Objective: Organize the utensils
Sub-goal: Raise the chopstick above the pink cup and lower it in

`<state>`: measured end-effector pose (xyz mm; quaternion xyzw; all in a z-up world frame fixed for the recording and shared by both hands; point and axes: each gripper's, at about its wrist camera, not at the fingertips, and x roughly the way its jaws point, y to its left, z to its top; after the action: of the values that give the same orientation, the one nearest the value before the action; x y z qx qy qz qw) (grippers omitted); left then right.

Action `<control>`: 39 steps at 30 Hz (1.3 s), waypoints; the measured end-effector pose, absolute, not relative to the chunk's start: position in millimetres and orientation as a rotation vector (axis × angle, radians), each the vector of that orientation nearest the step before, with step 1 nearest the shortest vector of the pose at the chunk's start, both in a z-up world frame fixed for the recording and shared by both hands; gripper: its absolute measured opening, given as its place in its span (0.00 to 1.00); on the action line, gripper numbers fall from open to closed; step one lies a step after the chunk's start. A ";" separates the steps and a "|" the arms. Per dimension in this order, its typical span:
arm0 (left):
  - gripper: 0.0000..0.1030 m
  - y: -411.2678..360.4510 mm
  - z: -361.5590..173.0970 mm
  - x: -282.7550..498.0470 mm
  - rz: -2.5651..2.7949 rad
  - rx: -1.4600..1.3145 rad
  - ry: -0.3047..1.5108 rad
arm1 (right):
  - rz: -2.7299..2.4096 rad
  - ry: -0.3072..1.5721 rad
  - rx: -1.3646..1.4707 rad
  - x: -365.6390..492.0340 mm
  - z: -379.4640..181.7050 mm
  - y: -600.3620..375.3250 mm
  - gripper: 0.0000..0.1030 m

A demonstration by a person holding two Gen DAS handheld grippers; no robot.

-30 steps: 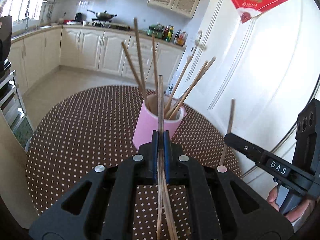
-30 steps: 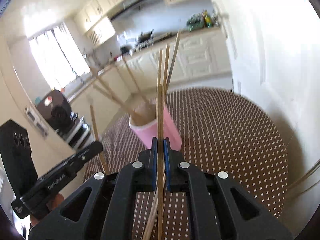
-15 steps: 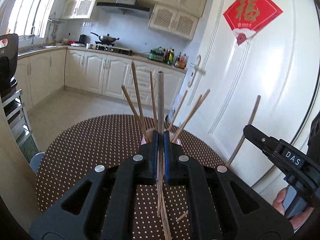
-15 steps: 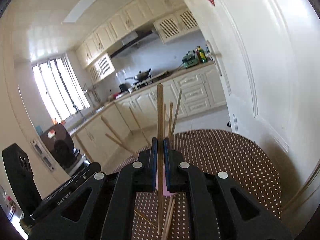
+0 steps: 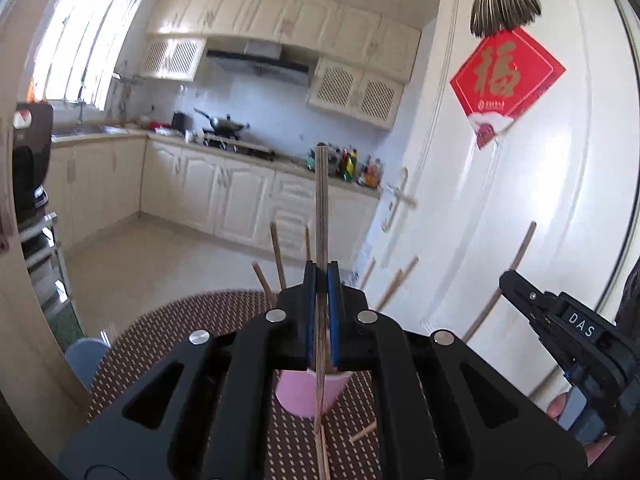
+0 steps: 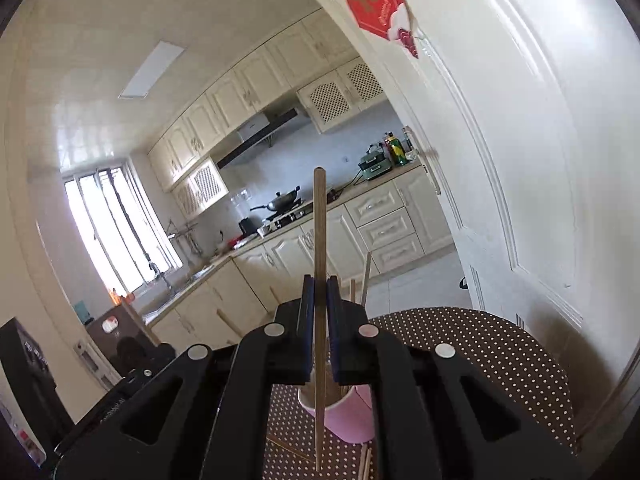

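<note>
Chopsticks [image 5: 321, 208], slim pale wood, stand clamped upright in each tool, seemingly above pink cup [image 5: 310, 396].

The left gripper [image 5: 321, 280] hides most of the pink cup [image 5: 308, 394] and the lower shafts of its chopsticks. At four o'clock the right gripper [image 5: 516, 284] is cut by the frame's edge. Countertop bottles [image 5: 352, 162] are too blurred to identify.
</note>
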<state>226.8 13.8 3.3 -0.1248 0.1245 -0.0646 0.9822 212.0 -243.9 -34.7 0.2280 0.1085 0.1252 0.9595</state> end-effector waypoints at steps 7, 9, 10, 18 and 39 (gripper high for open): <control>0.06 12.8 18.6 234.7 -0.108 -0.246 0.202 | 0.243 0.185 0.494 223.7 -24.9 -246.1 0.05; 0.06 11.9 23.0 238.3 -0.108 -0.247 0.194 | 0.245 0.179 0.503 228.2 -21.8 -246.4 0.05; 0.06 12.6 24.0 239.3 -0.107 -0.248 0.189 | 0.245 0.176 0.507 229.8 -20.5 -246.8 0.05; 0.06 13.3 30.0 260.9 -0.117 -0.274 0.169 | 0.206 0.096 0.486 245.9 -16.2 -243.2 0.05; 0.06 -2.6 -16.7 304.9 -0.110 -0.193 0.180 | 0.216 0.242 0.442 306.5 -64.4 -218.5 0.05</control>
<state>304.9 -2.6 -16.7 -0.0961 0.0897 -0.0546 0.9898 306.5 -218.5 -64.4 0.2183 0.1194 0.1065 0.9627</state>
